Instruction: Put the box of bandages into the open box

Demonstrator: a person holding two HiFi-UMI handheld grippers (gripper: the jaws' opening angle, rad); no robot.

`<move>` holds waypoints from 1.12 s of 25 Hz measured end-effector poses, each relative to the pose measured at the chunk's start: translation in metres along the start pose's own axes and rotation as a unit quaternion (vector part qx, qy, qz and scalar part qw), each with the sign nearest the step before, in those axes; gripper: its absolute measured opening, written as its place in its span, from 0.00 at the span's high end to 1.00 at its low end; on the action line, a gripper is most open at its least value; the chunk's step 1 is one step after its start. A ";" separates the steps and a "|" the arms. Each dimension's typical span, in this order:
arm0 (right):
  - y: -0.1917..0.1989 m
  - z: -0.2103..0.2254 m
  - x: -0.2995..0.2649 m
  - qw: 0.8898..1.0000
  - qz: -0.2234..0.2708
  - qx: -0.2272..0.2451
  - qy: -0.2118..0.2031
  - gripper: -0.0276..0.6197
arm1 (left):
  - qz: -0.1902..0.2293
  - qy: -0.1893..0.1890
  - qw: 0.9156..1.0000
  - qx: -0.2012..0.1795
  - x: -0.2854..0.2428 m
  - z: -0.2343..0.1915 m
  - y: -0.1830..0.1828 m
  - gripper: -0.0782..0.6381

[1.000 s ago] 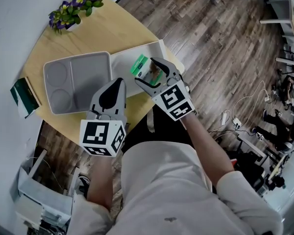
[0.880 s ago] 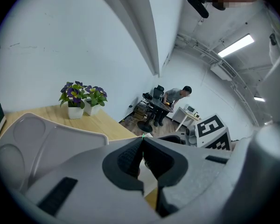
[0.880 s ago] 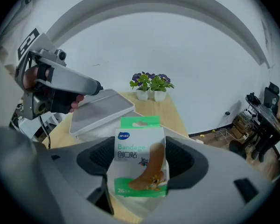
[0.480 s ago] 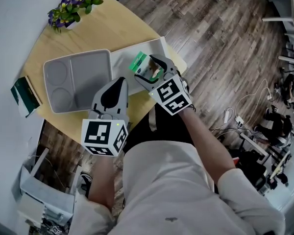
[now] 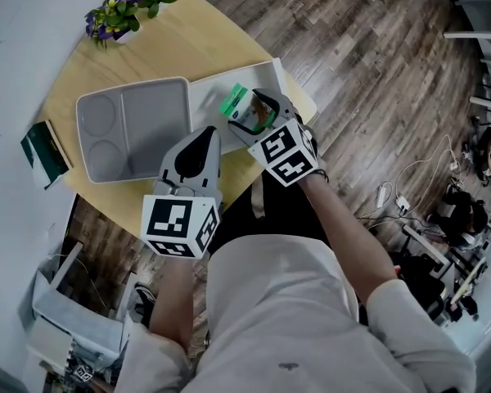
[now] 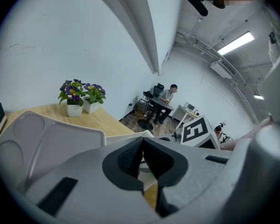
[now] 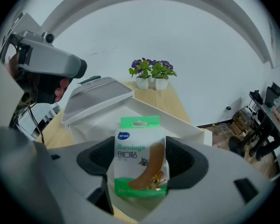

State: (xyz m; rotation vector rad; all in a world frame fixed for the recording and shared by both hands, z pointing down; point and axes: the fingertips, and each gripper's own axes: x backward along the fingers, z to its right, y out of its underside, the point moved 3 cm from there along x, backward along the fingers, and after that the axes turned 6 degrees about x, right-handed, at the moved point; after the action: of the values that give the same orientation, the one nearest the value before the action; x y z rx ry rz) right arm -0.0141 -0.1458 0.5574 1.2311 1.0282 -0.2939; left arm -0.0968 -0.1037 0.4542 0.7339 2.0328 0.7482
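One small box of bandages (image 7: 139, 160) is seen upright: white in the middle, with a green band at top and bottom, a hanging tab, the word "Bandage" and a picture of a tan plaster strip. It is clamped by its two sides in the right gripper (image 5: 247, 115), whose jaws are narrowed to the carton's width. The open box (image 5: 217, 97), white and shallow, lies on the desk (image 5: 188, 47) just ahead of and beneath this gripper. The carton is held over its near part; whether it touches cannot be told. The left gripper (image 5: 203, 140) is closed, its jaws pressed together with nothing between them. It is held just beside the right gripper, and a grey tray (image 5: 131, 125) lies ahead of it.
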 end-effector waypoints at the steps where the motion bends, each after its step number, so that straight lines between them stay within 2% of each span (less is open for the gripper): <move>1: 0.000 0.000 0.000 1.000 0.000 0.002 0.001 0.42 | 0.000 0.000 1.000 0.000 0.000 0.001 0.000 0.88; 28: 0.005 -0.003 -0.010 0.999 -0.034 0.030 0.000 0.42 | 0.001 -0.002 1.000 0.005 0.001 0.004 0.005 0.88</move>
State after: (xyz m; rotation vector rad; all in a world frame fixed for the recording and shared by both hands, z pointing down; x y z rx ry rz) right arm -0.0173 -0.1445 0.5682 1.2515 1.0692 -0.3808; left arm -0.0932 -0.0983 0.4556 0.7424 2.0342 0.7381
